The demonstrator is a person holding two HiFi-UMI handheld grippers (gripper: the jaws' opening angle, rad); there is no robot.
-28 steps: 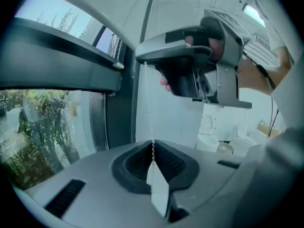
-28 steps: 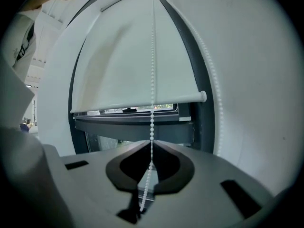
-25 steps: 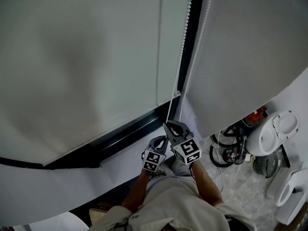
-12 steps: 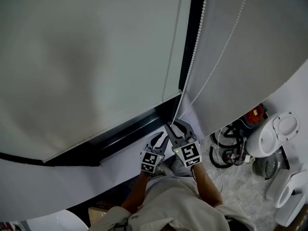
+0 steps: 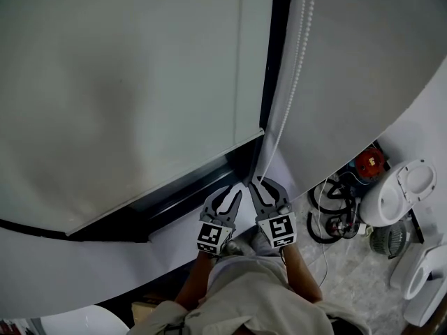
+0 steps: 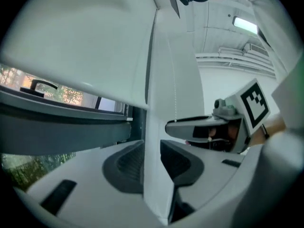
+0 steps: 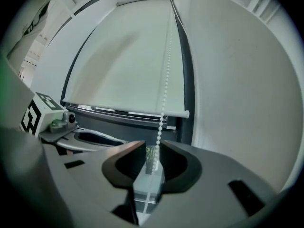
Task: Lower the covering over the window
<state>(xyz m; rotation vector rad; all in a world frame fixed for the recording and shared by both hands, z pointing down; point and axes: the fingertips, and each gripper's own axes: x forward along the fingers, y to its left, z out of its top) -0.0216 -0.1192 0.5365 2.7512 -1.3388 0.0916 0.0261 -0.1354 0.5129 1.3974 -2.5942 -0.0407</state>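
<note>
Left gripper: jaws just opened, apart, empty. Right gripper: jaws just narrowing, bead chain loose between. Recommend clamping chain firmly, pulling straight down; blind nearly lowered.

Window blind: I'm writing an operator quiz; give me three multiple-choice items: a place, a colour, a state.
1. Where does the bead chain hang? A. between the jaws of the right tongs B. across the sill C. on the floor
2. What colour is the chain? A. red B. white C. black
3. How far down is the left blind? A. fully down B. rolled fully up C. partly down

Answers: 1 A, it drops between those jaws, which stand apart and have just been closing slightly. 2 B, its beads look white. 3 C, glass shows under its bottom bar.
</note>
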